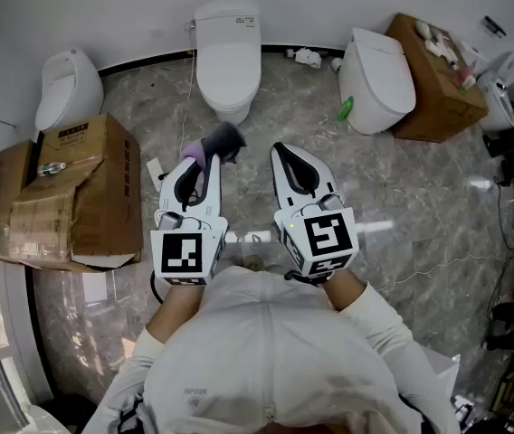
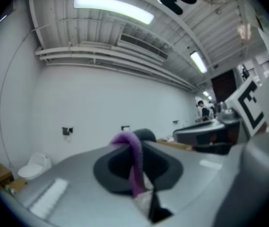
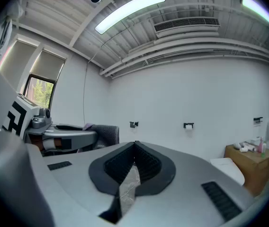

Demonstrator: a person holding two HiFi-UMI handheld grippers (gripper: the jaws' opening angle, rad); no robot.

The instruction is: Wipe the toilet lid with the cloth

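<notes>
Cloth (image 1: 222, 141): purple and dark grey, bunched at the tip of the left gripper (image 1: 201, 159), at the centre of the head view, clear of the floor (image 1: 420, 197).
Left gripper jaws: closed on the cloth; in the left gripper view a purple fold is seen pinched between them.
Right gripper (image 1: 284, 156): held level beside the left gripper, right of centre in the head view.
Right gripper jaws: closed together, with nothing held between them.
Toilet (image 1: 228, 61): placed against the wall at upper centre of the head view, beyond both grippers.
Lid (image 1: 229, 72): seen lowered, white, and well apart from the cloth.
Work done: the cloth is judged to be secured for wiping; no contact with the lid is shown.
Work left: the cloth is to be carried to the toilet and pressed on the lid, and the whole wipe is to be made.
Stage: judged early, before the first stroke.
Surroundings: a cardboard box (image 1: 85, 188) is found at left and a second toilet (image 1: 379, 80) at upper right.
</notes>
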